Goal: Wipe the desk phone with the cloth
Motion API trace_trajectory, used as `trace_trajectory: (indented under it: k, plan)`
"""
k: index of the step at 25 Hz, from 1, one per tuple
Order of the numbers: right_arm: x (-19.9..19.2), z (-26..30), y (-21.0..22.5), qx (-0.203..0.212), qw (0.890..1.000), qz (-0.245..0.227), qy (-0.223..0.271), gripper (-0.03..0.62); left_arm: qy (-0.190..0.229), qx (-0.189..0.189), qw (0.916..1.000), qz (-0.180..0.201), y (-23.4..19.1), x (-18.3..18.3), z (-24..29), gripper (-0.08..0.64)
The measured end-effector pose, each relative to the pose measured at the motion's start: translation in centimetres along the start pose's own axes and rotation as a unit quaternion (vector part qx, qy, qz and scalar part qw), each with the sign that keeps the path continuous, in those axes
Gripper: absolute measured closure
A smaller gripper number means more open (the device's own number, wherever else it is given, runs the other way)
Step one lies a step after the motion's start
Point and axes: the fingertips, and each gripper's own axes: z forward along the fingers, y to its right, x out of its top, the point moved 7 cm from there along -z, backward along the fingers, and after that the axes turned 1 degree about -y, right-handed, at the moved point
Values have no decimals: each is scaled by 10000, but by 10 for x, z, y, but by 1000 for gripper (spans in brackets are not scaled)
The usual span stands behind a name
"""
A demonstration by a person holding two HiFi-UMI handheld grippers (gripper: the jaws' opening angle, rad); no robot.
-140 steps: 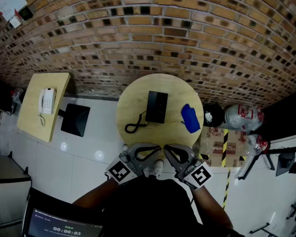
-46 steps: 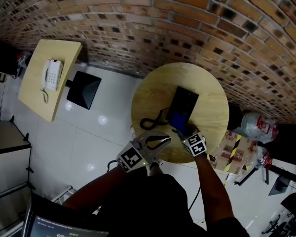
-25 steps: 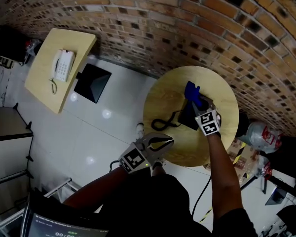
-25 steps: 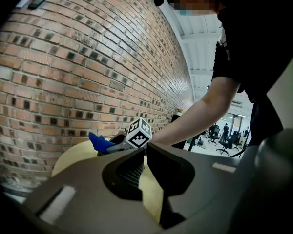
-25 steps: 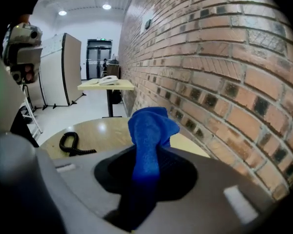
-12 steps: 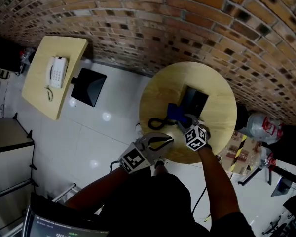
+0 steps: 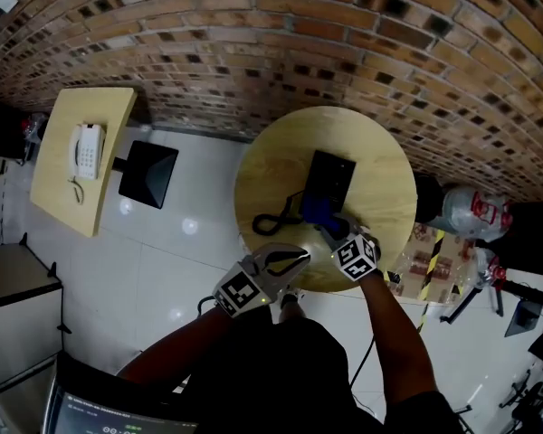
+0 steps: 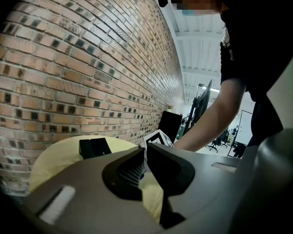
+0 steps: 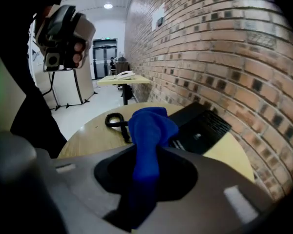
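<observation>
While my right claw stands partly closed, its jaws pinch the blue cloth. The cloth rises between them in a bunched column and spills forward past the tips.

- Desk phone: black, flat on the round wooden tabletop, lying from near the middle toward the brick wall.
- Coiled black cord: looped on the tabletop left of the phone's near end.
- From the head view, the cloth covers the phone's near left corner. My right claw is just behind it, over the near part of the tabletop.
- From the right gripper view, the cloth bunch hides that corner. The phone's ribbed face shows to its right. Whether the cloth presses on the phone or only hangs over it, I cannot tell.
- Left claw: jaws drawn narrow, only a thin slit between them, nothing held. It hangs at the near left rim of the tabletop, well apart from the phone and clear of the cord.
- Off to the left: a second, rectangular table carrying a white phone, with a dark square panel just beside it above the white tile floor.
</observation>
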Motion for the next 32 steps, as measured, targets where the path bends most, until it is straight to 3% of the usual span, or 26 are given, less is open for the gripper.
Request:
trace_trajectory:
  k: [4,9,17,21,26,32]
  plan:
    - [-38,-34,46,-637,9952,748,27,495,24,-156,9999,46,12,2,17,555]
    - [-101,-66,85,-1157,9794,1615,-356,495,2,-320,9995,42,25,6,34,555]
    - [-161,-70,101,-1373,9560,2507,-665,494,-134,-475,9988,17,36,0,58,555]
    - [-171,-66,107,-1264,9477,2881,-534,489,-102,-464,9989,-35,36,6,63,555]
    - [-173,-66,111,-1186,9466,2955,-510,460,-122,-501,9987,13,38,6,70,555]
    - [-167,-73,121,-1235,9407,3138,-370,379,-86,-485,9987,110,40,12,70,555]
